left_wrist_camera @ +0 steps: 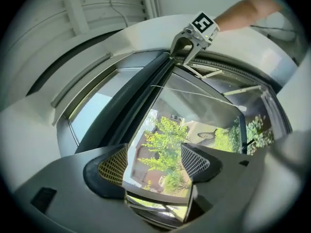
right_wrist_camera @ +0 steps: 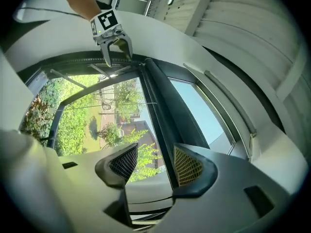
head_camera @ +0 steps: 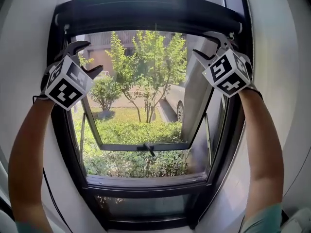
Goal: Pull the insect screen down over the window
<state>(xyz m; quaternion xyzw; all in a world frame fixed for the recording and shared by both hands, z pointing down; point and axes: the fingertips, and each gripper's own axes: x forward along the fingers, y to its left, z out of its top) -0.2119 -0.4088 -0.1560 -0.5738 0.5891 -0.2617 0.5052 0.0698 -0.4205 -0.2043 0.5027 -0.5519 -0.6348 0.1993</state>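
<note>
In the head view, the left gripper (head_camera: 90, 58) and the right gripper (head_camera: 210, 47) are held up at the two top corners of the window (head_camera: 146, 194). The dark screen bar (head_camera: 146, 11) sits along the window's top edge. The glass below it is bare.

In the left gripper view, the jaws are wide apart. Nothing is between them, and only trees show beyond.

In the right gripper view, the jaws are wide apart too and hold nothing. The screen bar runs away just past them.

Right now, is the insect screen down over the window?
No: the dark insect-screen bar sits rolled up at the black-framed window's top.
</note>
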